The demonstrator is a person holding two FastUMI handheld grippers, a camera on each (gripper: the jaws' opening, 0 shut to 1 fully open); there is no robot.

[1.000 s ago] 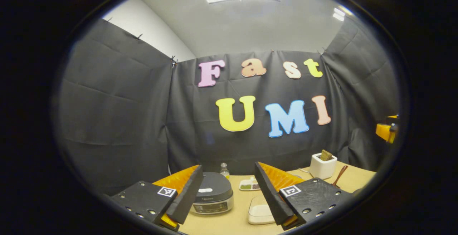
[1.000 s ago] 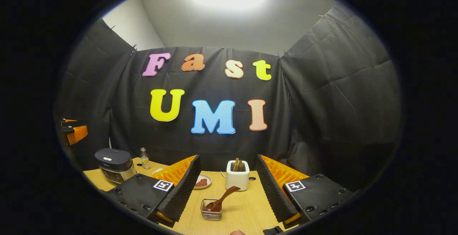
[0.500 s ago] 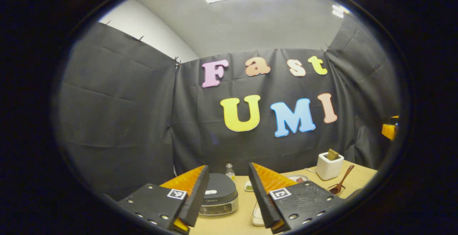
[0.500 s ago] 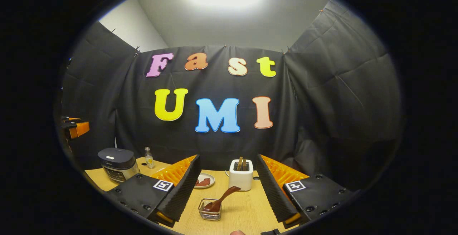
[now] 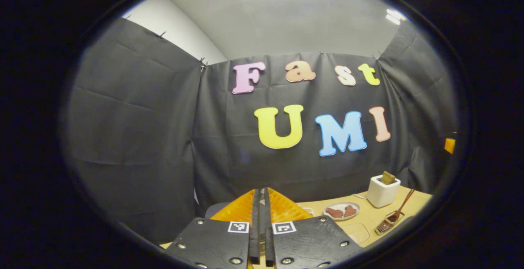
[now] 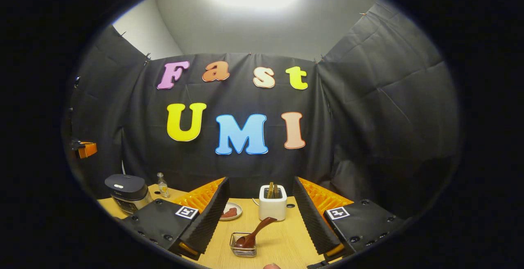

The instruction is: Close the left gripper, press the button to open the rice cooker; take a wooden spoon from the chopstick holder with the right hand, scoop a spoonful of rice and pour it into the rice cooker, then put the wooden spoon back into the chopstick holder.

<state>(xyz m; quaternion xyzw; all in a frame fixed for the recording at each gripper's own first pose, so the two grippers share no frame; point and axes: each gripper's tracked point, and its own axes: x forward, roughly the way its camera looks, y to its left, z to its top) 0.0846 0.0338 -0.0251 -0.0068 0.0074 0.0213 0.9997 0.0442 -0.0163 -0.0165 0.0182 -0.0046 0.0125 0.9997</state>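
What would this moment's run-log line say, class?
left claw: shut, empty | right claw: open, empty | cooker: lid down | spoon: in holder | stage: before button press

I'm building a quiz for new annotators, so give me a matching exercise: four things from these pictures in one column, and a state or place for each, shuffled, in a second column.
Column one:
1. left claw
2. right claw
3. wooden spoon
4. rice cooker

Column two:
A. lid down, at the table's left end in the right gripper view
B. fingers wide apart, holding nothing
C. fingers pressed together, nothing between them
D. leaning in the wire chopstick holder, in front of the white toaster

Pairs: 1-C, 2-B, 3-D, 4-A
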